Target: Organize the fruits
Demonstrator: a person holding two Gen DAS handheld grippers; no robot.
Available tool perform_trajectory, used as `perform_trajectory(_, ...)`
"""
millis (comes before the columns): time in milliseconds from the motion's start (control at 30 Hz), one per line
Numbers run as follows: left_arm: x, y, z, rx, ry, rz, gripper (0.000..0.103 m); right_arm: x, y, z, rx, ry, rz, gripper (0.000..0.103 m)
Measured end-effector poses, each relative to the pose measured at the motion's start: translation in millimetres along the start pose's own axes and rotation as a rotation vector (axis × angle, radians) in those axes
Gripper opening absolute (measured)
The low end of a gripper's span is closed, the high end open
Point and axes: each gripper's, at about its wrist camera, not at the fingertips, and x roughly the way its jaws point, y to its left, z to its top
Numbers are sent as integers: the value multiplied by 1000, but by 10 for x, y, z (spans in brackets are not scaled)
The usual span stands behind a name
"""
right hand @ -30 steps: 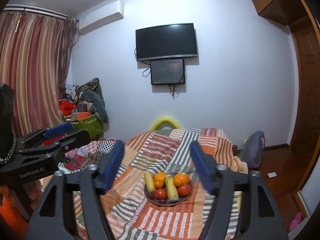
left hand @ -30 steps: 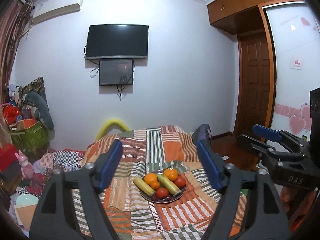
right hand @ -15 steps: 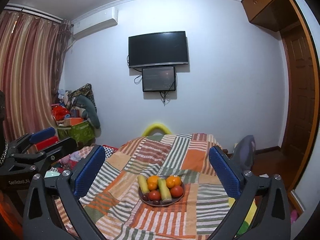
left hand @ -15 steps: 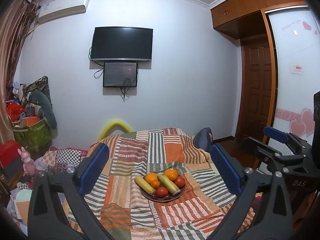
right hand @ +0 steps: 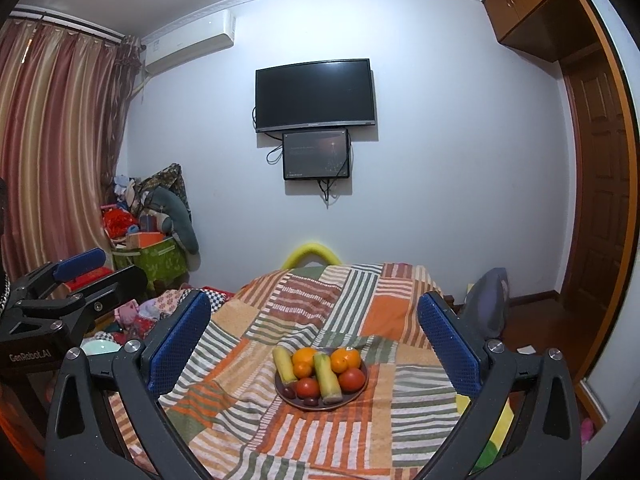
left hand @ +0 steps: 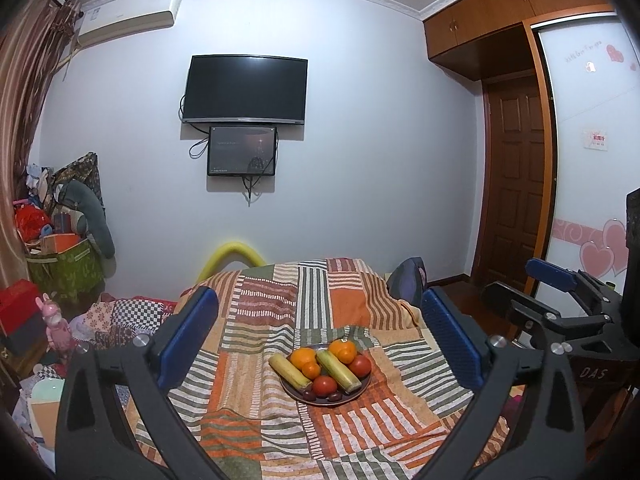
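Blue pads on the left tool (left hand: 318,338) and right tool (right hand: 312,340) stand wide apart, holding nothing. Both hang above the bed (left hand: 352,304), well back from the fruit plate (left hand: 320,399) in the middle of the striped blanket (right hand: 352,432). A TV (right hand: 315,96) hangs on the far wall.

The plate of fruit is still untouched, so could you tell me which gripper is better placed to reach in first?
Neither clearly. The left gripper and right gripper are both open, empty, short of the plate and framing it about centrally.
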Motion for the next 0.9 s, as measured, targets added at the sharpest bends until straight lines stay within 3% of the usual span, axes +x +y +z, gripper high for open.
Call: perform_trajectory(900, 23, -77, 32, -1, 18, -32, 103, -86, -77, 52, 25, -21, -4, 103)
